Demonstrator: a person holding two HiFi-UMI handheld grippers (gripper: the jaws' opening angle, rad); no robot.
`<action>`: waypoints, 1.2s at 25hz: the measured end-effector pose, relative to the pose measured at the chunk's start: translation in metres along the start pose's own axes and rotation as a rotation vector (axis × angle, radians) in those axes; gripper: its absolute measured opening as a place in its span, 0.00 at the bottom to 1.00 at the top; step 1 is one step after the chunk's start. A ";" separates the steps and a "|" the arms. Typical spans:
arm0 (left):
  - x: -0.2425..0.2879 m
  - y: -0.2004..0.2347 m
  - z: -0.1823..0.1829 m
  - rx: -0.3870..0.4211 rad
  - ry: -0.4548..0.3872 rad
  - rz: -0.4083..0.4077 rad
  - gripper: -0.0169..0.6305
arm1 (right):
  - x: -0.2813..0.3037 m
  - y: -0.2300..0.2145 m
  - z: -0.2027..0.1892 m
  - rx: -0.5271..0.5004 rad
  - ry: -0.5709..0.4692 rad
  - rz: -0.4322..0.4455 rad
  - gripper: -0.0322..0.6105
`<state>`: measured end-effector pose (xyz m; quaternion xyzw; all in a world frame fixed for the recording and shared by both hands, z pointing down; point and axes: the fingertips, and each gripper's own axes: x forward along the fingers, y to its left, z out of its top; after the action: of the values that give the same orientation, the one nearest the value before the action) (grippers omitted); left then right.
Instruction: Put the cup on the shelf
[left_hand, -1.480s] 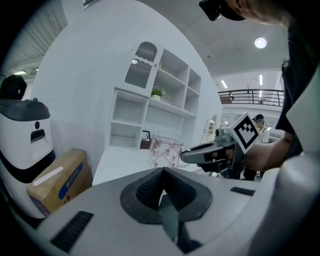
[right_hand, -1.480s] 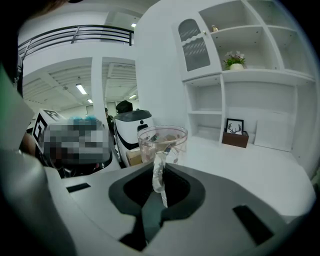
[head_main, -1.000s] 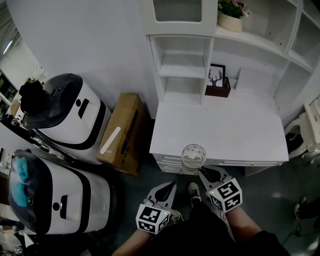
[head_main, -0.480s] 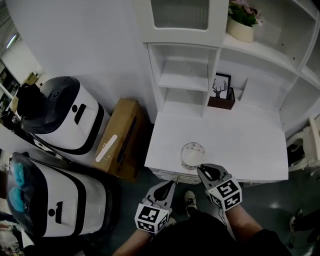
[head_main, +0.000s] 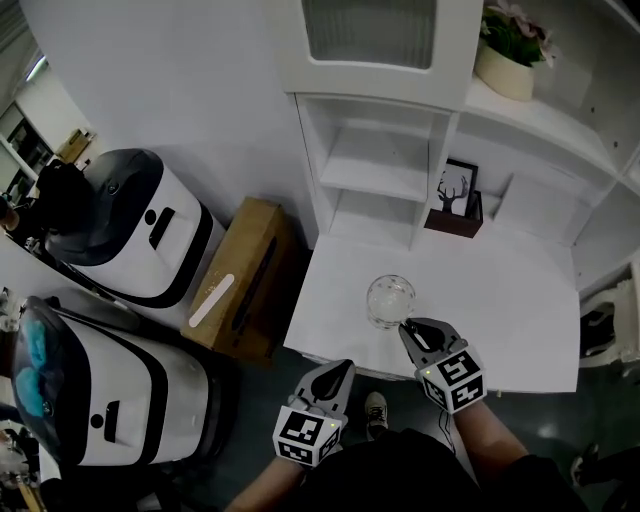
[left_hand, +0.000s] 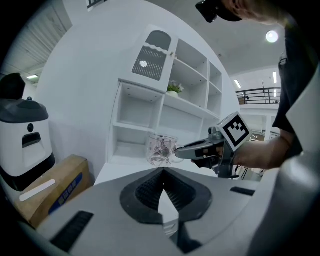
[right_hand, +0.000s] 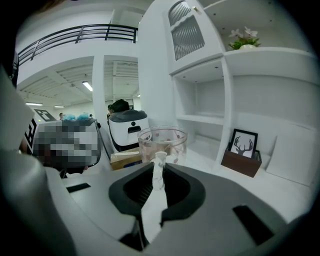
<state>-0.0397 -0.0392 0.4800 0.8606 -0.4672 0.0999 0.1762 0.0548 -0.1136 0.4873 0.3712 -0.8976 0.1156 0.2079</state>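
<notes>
Glass, clear and round with a faint pink pattern, the cup (head_main: 389, 300) sits mid-frame in the head view, over the front of the white desk top (head_main: 500, 300). The right gripper (head_main: 412, 328) pinches its handle. The left gripper (head_main: 337, 372) hangs at lower centre, off the desk's edge, right of a brown cardboard box (head_main: 240, 275). A white shelf unit (head_main: 380, 170) fills the upper middle.

Left gripper view: its jaws are pressed together on nothing, and the cup (left_hand: 161, 149) shows at centre beyond them.

Right gripper view: the jaws are clenched on the cup's clear handle (right_hand: 159, 167) at centre, and a black-framed deer picture (right_hand: 243, 144) stands at right.
</notes>
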 end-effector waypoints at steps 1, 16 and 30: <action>0.004 0.000 0.002 0.003 0.000 0.004 0.03 | 0.003 -0.005 0.002 -0.003 -0.002 0.003 0.10; 0.056 0.009 0.030 0.005 -0.006 0.066 0.03 | 0.040 -0.060 0.022 -0.030 -0.023 0.053 0.10; 0.083 0.025 0.034 0.013 0.031 0.017 0.03 | 0.085 -0.086 0.034 -0.008 -0.034 0.022 0.10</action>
<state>-0.0151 -0.1292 0.4818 0.8561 -0.4711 0.1180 0.1769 0.0520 -0.2385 0.5009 0.3625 -0.9054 0.1081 0.1927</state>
